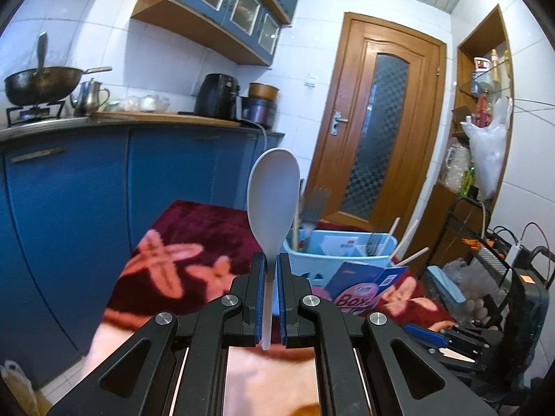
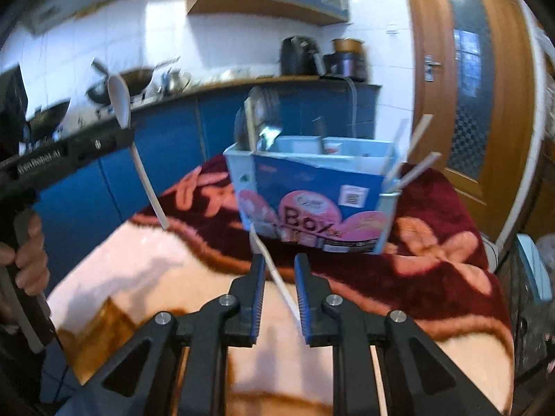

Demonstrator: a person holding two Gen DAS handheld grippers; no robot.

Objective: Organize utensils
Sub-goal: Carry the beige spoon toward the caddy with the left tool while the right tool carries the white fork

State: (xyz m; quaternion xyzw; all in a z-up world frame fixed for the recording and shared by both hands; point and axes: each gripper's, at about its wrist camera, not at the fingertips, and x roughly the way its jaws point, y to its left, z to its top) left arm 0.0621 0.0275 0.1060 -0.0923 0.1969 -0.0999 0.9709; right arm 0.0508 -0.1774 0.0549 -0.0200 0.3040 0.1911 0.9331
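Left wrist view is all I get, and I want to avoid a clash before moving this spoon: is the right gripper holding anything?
Observer: No. The right gripper is open. A white chopstick sits between its fingers, not pinched.
Operator: Which way does that chopstick run?
Observer: Slanting away over the blanket toward the lower left corner of the blue carton marked Box.
Operator: How does my spoon's handle sit?
Observer: The white spoon is clamped in the left gripper. Its handle sticks out below, slanting down toward the blanket, left of the carton. I cannot tell whether it touches.
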